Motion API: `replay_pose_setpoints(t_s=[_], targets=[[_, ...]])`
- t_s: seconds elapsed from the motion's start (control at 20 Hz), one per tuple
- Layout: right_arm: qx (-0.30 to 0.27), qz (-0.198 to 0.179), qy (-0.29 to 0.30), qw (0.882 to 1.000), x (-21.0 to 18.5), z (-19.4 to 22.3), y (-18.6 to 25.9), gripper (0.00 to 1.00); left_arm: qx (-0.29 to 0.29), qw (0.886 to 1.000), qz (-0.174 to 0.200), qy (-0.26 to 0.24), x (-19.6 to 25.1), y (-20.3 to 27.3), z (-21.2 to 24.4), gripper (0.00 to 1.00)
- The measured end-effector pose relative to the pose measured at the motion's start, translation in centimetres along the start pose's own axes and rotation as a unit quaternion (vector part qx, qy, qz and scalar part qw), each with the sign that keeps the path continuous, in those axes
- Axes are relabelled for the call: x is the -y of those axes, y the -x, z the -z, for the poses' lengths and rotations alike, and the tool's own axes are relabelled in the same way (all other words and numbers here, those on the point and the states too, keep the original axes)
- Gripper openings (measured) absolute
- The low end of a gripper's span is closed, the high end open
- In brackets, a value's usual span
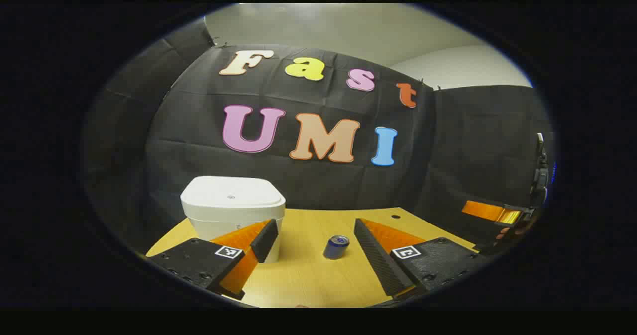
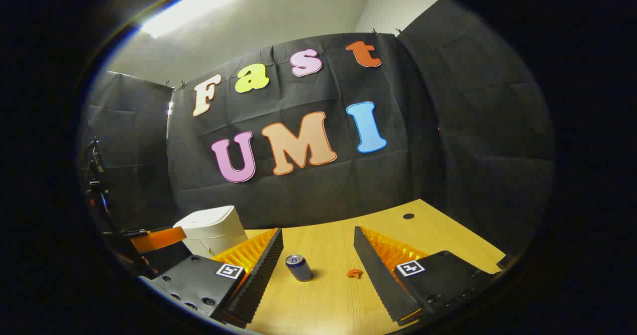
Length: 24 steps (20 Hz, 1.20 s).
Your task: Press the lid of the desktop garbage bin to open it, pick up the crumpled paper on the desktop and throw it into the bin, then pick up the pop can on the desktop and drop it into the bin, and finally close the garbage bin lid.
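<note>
The bin (image 1: pixel 232 210) stands on the bench (image 1: pixel 318 280) with its lid down. The pop can (image 1: pixel 336 247) stands upright to its right, the crumpled paper (image 2: pixel 354 273) beyond that — both left tongs (image 1: pixel 316 240) and right tongs (image 2: pixel 318 250) are released, grasping nothing.

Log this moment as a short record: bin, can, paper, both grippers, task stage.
bin: white garbage bin at the table's left rear, lid closed
can: pop can upright on the table, right of the bin
paper: small crumpled paper on the table, right of the can
left gripper: left gripper open, empty, can seen between its fingers
right gripper: right gripper open, empty, above the table
stage: lid not yet pressed; nothing binned
</note>
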State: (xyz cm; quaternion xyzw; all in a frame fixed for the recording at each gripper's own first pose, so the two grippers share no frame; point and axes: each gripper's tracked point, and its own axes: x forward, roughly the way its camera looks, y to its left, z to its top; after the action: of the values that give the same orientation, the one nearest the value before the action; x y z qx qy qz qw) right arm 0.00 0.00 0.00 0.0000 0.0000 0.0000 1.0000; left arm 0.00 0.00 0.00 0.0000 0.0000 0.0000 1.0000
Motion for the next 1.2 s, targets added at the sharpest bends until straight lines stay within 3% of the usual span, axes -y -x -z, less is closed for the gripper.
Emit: replay_pose_setpoints(t_s=[0.25, 0.5, 1.2], targets=[[-0.004, -0.016, -0.002, 1.0, -0.8, -0.2, -1.4, 0.95, 0.006, 1.0, -0.002, -0.002, 0.0, -0.4, -0.3, 0.89], [-0.015, -0.017, 0.0, 1.0, -1.0, 0.3, -2.1, 0.87, 0.004, 1.0, -0.011, -0.003, -0.5, -0.9, -0.3, 0.91], [-0.016, -0.009, -0.013, 1.0, -0.3, 0.6, -1.8, 0.91, 0.01, 0.999, 0.001, -0.035, 0.1, -1.0, -1.2, 0.88]])
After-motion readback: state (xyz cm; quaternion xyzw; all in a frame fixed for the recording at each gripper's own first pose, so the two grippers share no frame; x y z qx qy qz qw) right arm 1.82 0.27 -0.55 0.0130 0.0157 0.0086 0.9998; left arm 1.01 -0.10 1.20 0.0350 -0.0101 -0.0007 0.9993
